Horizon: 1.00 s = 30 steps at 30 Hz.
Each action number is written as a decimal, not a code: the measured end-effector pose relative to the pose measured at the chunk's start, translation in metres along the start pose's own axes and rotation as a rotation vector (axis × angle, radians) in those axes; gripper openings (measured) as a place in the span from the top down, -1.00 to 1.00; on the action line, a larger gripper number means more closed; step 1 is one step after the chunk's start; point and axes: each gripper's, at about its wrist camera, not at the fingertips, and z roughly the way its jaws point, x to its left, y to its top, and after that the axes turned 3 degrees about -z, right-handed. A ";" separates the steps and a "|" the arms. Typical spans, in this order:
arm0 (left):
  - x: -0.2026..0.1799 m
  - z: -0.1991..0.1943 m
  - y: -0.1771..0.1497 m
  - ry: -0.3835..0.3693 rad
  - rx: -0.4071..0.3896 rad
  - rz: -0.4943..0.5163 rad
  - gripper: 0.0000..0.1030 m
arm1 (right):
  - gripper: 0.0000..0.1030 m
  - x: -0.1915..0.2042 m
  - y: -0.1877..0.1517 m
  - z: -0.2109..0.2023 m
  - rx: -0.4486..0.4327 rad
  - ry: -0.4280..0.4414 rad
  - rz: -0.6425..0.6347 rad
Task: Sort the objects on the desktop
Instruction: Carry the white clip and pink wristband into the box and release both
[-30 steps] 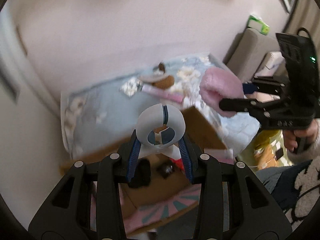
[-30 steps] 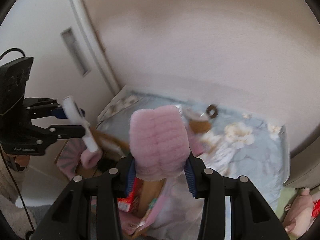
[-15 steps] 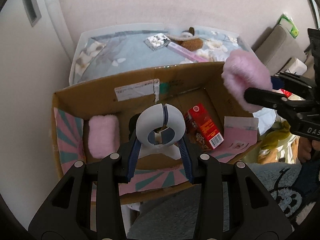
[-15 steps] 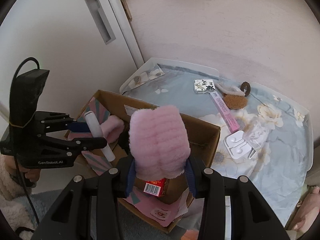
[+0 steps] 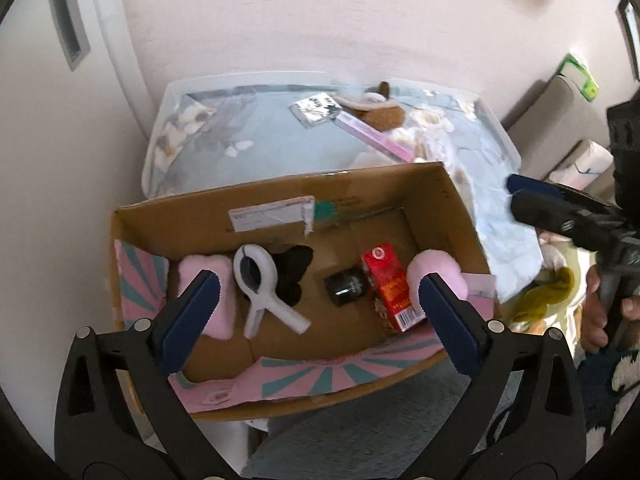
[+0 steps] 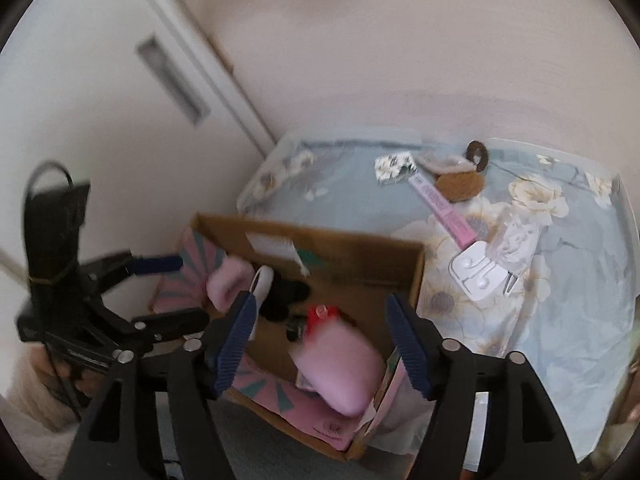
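On the floral table, upper frame, several items still await us. Our left gripper and right gripper are opening over the cardboard box, clip and pink puff dropped inside.

You have a white door at left | bare wall behind | grey sofa at right with a green pack on top
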 end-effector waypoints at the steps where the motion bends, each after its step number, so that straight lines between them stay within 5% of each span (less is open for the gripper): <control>1: 0.002 0.002 0.002 0.005 0.006 -0.010 -0.94 | -0.50 -0.005 0.001 -0.003 -0.011 0.005 0.026; 12: 0.001 0.006 0.009 0.030 0.019 -0.005 -0.94 | -0.50 -0.019 -0.001 -0.009 -0.028 0.019 0.092; 30: -0.018 0.005 0.032 0.008 -0.013 0.071 -0.94 | -0.50 -0.056 -0.010 -0.033 -0.080 -0.082 0.200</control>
